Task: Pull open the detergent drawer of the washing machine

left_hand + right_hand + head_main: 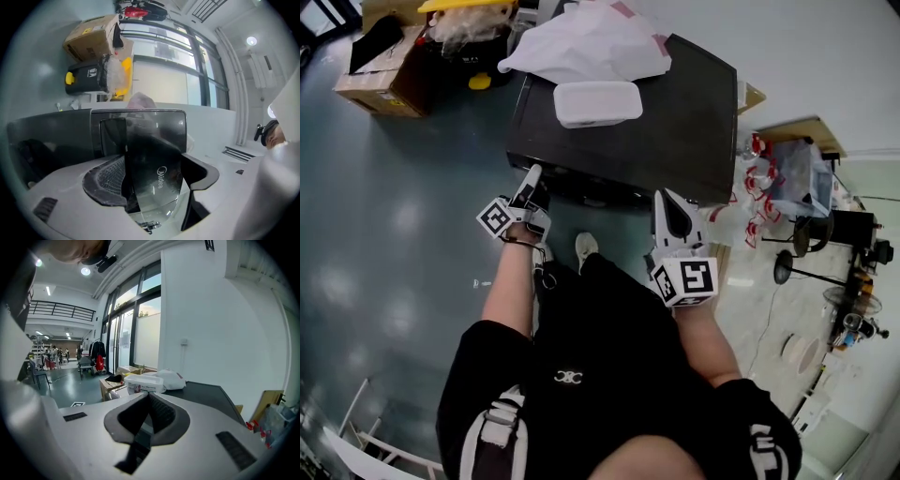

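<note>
Seen from above, a person in black clothing stood at the near edge of a dark washing machine [675, 122], holding 2 grippers. The left gripper [531, 180] pointed its tips at the machine's front edge, near the left corner. The right gripper [665, 202] hung just off the same edge, further right. A white plastic box [597, 102] and a white bag [586, 42] lay on the machine's top, the bag at the far side. A cardboard box [382, 80] sat on the floor at the far left.

The head view did not show what the left gripper's tips met. The left gripper view did: its 2 jaws were closed on the glossy dark front of the detergent drawer [154, 150], 1 jaw on each side of the panel, which bore a pale logo. No view made clear how far the drawer stood out from the machine.

The right gripper view showed that gripper's jaws pressed together with nothing between them. Beyond them lay the machine's top with the box and the bag.
</note>
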Action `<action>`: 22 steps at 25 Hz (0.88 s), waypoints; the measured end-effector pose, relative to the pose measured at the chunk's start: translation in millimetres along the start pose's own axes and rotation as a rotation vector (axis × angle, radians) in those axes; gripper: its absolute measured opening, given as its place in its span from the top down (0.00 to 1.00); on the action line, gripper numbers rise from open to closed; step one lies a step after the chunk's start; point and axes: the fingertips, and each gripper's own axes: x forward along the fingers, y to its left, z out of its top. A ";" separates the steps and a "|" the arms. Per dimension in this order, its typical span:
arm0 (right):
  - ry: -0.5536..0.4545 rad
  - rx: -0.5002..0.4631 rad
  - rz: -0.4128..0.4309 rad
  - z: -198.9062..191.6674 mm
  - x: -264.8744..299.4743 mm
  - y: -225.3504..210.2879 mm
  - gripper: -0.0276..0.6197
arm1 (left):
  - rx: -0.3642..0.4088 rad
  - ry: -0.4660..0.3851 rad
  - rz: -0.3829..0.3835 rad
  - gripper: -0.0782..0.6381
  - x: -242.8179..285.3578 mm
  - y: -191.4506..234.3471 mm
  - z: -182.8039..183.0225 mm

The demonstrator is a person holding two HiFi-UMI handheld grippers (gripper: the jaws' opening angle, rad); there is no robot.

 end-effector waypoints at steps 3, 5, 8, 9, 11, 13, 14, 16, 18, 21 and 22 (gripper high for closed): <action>0.017 0.002 -0.001 -8.1 -3.6 2.8 0.95 | 0.015 -0.004 -0.034 0.40 1.0 -0.4 -0.4; 0.029 0.000 0.002 -13.2 -5.6 5.3 0.95 | 0.038 0.000 -0.055 0.43 1.1 1.1 -0.4; 0.042 0.002 0.006 -17.4 -6.4 8.4 0.95 | 0.026 0.010 -0.076 0.47 -0.9 5.8 0.2; 0.045 0.002 0.008 -18.5 -6.2 9.0 0.95 | 0.021 0.014 -0.084 0.48 -2.0 7.1 0.5; 0.054 0.004 0.011 -21.5 -5.5 9.4 0.95 | 0.021 0.026 -0.104 0.51 -2.7 8.1 0.7; 0.065 0.007 0.011 -25.4 -4.6 10.6 0.95 | 0.025 0.038 -0.123 0.53 -1.7 7.7 0.0; 0.070 0.007 0.014 -27.1 -3.9 12.1 0.95 | 0.025 0.040 -0.128 0.53 -1.4 7.8 -0.5; 0.080 0.015 0.023 -29.3 -2.0 15.4 0.95 | 0.017 0.037 -0.133 0.55 -2.3 9.1 -0.6; 0.088 0.023 0.032 -29.9 0.8 18.1 0.95 | 0.010 0.045 -0.140 0.57 -3.0 9.8 -0.5; 0.092 0.025 0.042 -29.9 5.2 23.3 0.95 | 0.012 0.056 -0.142 0.57 -3.0 9.9 -0.6; 0.091 0.024 0.046 -30.1 6.4 25.8 0.95 | 0.016 0.054 -0.141 0.57 -3.4 10.4 -0.6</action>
